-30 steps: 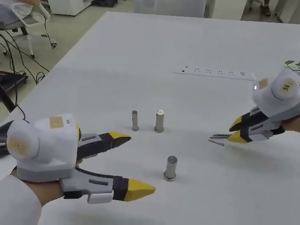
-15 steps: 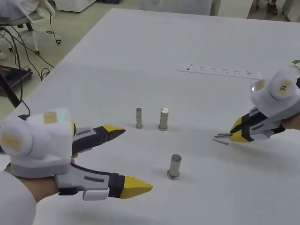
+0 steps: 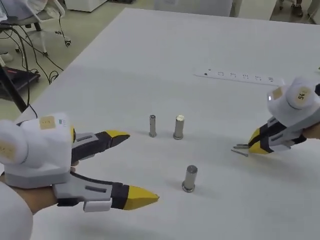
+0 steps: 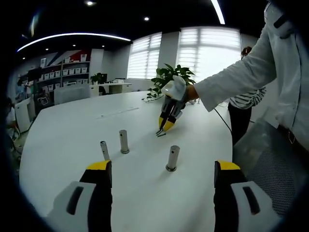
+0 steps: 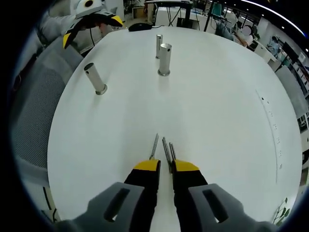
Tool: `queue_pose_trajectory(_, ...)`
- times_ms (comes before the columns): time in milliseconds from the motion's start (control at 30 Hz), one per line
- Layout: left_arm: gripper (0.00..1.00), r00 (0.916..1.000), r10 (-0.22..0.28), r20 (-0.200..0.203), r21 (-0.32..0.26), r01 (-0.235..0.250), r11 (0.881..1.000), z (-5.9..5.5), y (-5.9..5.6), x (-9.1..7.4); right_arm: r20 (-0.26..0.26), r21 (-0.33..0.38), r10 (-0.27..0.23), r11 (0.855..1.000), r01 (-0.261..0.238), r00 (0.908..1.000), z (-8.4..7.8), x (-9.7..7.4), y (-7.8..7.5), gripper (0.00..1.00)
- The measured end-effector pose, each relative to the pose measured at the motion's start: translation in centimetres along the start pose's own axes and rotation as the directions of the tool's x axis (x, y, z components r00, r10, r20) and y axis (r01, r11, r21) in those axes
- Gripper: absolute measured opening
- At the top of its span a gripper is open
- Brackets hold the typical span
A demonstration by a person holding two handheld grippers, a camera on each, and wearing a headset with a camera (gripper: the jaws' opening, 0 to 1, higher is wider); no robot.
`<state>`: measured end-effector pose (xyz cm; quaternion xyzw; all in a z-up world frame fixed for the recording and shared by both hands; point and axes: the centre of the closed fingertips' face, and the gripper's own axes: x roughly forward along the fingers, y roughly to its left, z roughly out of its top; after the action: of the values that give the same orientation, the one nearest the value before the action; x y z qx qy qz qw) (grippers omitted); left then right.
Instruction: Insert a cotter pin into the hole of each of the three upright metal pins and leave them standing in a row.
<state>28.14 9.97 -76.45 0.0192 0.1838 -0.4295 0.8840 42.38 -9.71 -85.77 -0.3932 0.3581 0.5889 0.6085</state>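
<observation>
As far as progress goes: none of the three insertions is done, by my read.

Left to right in the head view:
- left claw (image 3: 131,167): spread wide, holding nothing, hovering over the desk (image 3: 150,60) near its front left edge. Its own view agrees, with open jaws (image 4: 162,166) and all three pins ahead of it.
- thin metal pin (image 3: 152,125): upright and bare, no cotter pin visible through it.
- second metal pin (image 3: 178,127): upright, just beside the thin one, and the two stand side by side. Also bare.
- third metal pin (image 3: 189,178): upright, but nearer the person and out of line with the other two. Bare. The cross-holes are too small to make out on any of them.
- cotter pins (image 3: 241,149): a small loose cluster lying flat on the desk, well right of the metal pins.
- right claw (image 3: 255,142): tips down at that cluster. In the right gripper view the jaws (image 5: 166,166) are drawn close with a narrow gap, and the cotter pins (image 5: 166,149) run into that gap and out ahead of it. I can't tell if one is actually pinched or only lying between the tips.

Current step, I'd say: picking up the first cotter pin.

Left to do: 3x pick and insert, then line the third pin up with the row.
</observation>
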Motion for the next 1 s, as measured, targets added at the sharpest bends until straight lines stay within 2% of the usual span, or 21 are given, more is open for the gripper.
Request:
queue_pose_trajectory(167,0.87,1.0,0.008,0.003,-0.004,-0.008,1.0,-0.04,0.18,-0.18,-0.016,-0.013,0.008,1.0,-0.008,0.9998,-0.22,0.09,0.09,0.12)
queue_pose_trajectory(333,0.87,0.9999,0.011,0.002,-0.005,-0.011,1.0,-0.13,0.19,-0.29,-0.053,-0.054,0.029,0.998,-0.032,0.9982,-0.7,0.29,0.42,0.11)
queue_pose_trajectory(1000,0.86,0.9999,0.016,-0.002,-0.007,-0.016,1.0,-0.25,0.14,-0.55,-0.108,-0.097,0.014,0.995,-0.025,0.9941,-0.46,0.4,0.25,0.05)
